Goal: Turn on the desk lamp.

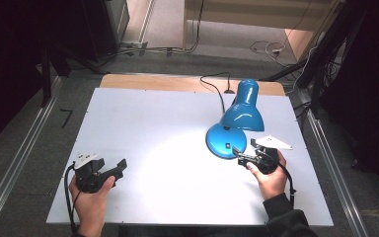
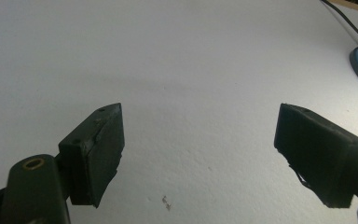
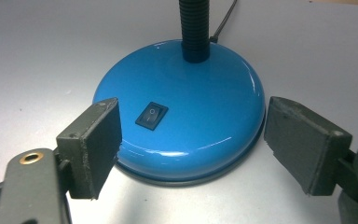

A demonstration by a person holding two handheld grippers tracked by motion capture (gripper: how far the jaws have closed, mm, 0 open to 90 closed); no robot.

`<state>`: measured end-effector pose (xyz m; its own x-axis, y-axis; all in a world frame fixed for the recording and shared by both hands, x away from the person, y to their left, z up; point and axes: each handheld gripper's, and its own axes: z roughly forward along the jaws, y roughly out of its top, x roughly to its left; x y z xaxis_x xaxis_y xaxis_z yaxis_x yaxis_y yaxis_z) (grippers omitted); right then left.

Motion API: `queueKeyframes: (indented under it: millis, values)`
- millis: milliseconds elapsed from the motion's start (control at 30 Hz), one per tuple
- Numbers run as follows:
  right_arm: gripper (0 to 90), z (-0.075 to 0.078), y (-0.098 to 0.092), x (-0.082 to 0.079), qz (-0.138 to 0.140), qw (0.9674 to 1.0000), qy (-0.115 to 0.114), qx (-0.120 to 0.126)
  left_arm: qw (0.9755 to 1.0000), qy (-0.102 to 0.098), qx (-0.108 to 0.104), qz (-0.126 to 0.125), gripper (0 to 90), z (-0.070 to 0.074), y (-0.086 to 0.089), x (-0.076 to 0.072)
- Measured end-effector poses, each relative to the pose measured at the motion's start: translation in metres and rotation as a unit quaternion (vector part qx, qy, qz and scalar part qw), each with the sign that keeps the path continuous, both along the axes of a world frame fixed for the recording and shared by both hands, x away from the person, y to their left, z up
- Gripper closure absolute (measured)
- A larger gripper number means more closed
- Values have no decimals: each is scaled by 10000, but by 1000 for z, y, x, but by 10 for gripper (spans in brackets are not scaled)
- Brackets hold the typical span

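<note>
The right gripper (image 3: pixel 191 144) is held released just before the lamp base (image 3: pixel 205 93); the left gripper (image 2: pixel 198 154), well apart from it, is released.

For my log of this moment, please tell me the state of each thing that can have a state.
lamp: upright, lit, shade tilted down toward the table.
rocker switch: untouched, position unclear.
left gripper: open, holds nothing.
right gripper: open, jaws beside the lamp base.

Rocker switch (image 3: pixel 152 115) on lamp base (image 3: pixel 214 116) — "O" and "–" marks.
</note>
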<state>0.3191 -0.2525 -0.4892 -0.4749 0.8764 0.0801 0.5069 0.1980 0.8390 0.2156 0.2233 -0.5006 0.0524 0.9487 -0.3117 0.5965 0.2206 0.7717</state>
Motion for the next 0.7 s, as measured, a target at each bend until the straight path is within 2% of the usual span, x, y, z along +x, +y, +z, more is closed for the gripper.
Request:
queueKeyframes:
  millis: [700]
  values:
    - [173,3,-32,-14,-183,9998,-58,-2,10000,-7,-6,19,166,0,0,0]
